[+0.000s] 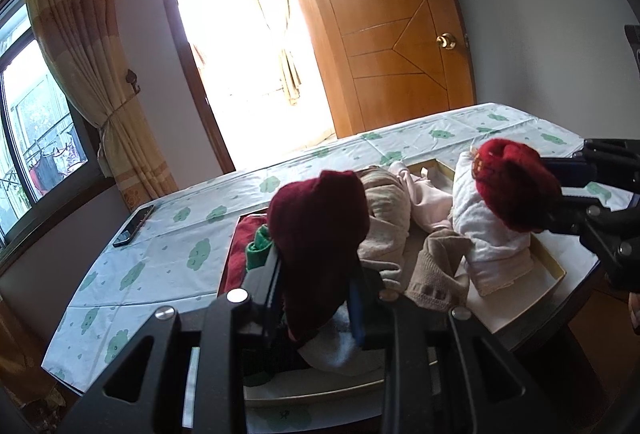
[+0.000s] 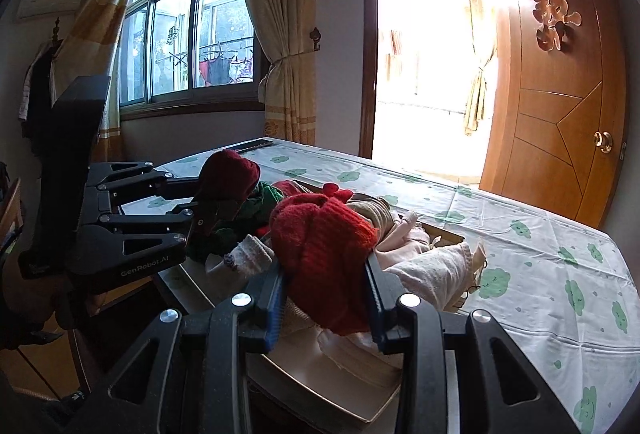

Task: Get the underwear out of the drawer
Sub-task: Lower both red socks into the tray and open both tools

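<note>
Holding one garment apiece, both hand-held grippers stand over a shallow tray-like drawer (image 1: pixel 554 270) set on the counter (image 1: pixel 168 258).

Left hand-held gripper (image 1: pixel 316 298): jaws clamped on a dark maroon knitted piece (image 1: pixel 320 230), which stands up between the pads above the near end of the drawer. In the right wrist view this hand-held gripper (image 2: pixel 208 212) comes in from the left with the same maroon piece (image 2: pixel 228 174) in its grip.

Right hand-held gripper (image 2: pixel 326 302): jaws clamped on a bright red knitted piece (image 2: pixel 320 250), bunched between the blue pads. In the left wrist view this hand-held gripper (image 1: pixel 554 204) enters from the right edge, the red piece (image 1: pixel 514 184) just above a rolled white towel-like bundle (image 1: pixel 492 246).

Drawer contents:
- green garment (image 1: pixel 260 248) on a red cloth (image 1: pixel 239 246), left end
- beige knit roll (image 1: pixel 386 218), middle
- pale pink garment (image 1: pixel 424 200), far side
- tan sock-like item (image 1: pixel 440 266), near side

Counter: covered with a white cloth printed with green clouds (image 2: pixel 520 254); a dark phone (image 1: pixel 134 225) lies near its far left corner.

Surroundings: wooden door (image 1: pixel 400 46), open bright doorway (image 1: pixel 244 46), curtained window (image 2: pixel 188 38).
</note>
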Tool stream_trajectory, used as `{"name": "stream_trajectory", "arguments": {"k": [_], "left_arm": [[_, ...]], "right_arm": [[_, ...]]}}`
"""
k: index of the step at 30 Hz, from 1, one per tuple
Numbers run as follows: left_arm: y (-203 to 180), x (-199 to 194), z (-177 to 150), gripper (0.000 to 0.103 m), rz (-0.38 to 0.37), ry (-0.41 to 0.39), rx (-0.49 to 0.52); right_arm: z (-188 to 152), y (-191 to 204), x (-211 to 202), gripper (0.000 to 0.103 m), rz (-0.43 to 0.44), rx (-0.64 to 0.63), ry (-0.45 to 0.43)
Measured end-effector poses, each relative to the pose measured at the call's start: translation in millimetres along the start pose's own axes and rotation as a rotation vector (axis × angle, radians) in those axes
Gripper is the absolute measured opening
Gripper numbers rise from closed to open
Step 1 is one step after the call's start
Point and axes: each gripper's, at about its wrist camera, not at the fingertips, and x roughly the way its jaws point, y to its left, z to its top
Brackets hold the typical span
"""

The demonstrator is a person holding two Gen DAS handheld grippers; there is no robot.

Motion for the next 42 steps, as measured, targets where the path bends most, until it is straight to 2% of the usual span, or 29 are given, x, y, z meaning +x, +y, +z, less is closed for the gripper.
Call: {"name": "stream_trajectory", "arguments": {"k": [19, 33, 36, 39, 42], "left_arm": [[-6, 44, 14, 0.026, 0.013, 0.083, 0.014], [-18, 67, 11, 0.026, -0.008, 0.159, 0.043], [-18, 70, 10, 0.026, -0.009, 0.17, 0.049], [-19, 72, 8, 0.031, -0.006, 0.184, 0.057], [-20, 72, 6, 0.033, -0.003, 0.182, 0.066]], "right_arm": [[9, -21, 50, 0.037, -0.028, 0.051, 0.098], [26, -14, 64, 0.038, -0.037, 0.007, 0.136], [26, -10, 71, 0.038, -0.044, -0.013, 0.17], [21, -9, 81, 0.039, -0.06, -0.023, 0.217], [17, -10, 82, 0.04, -0.055, -0.015, 0.223]]}}
